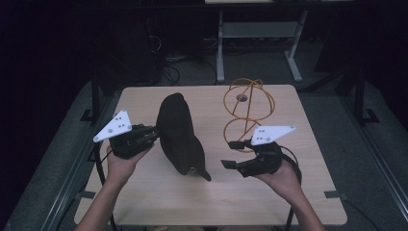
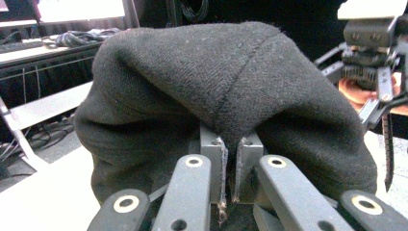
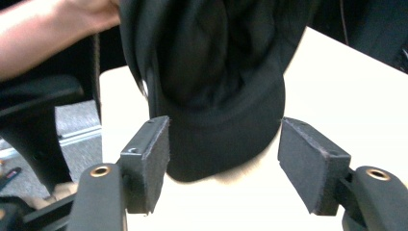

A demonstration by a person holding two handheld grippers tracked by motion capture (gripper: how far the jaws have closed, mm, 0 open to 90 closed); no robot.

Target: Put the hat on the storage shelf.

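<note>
High view is giving the best overall look: the black cap [image 1: 179,134] is standing up on its edge in the middle of the table [image 1: 159,197], crown bulging up and away, brim [image 1: 202,172] pointing down toward my side. My left gripper [image 1: 153,132] is sitting right against the cap's left flank, and from my own fingers' seat, in the left gripper view, my two pads [image 2: 219,166] are squeezed nearly together with a fold of the dark fabric [image 2: 226,91] pinched between them, so that side is clamped on the cap. The cloth is draping over and in front of my fingers like a little tent.

My right gripper [image 1: 232,154] is hanging just off the brim, to its right and not touching. In the right gripper view my pads [image 3: 149,159] are standing wide apart, with the cap's brim [image 3: 221,144] sitting ahead of them in the gap and bare tabletop [image 3: 337,86] under it; nothing is pressing on it there. The brim's tip is resting down on the wood.

Further out, beyond my right fingers, an orange wire stand [image 1: 248,108] is standing on the far right part of the table, well clear of the cap. Past the table's far edge a grey metal frame [image 1: 260,33] is sitting on the dark floor.
</note>
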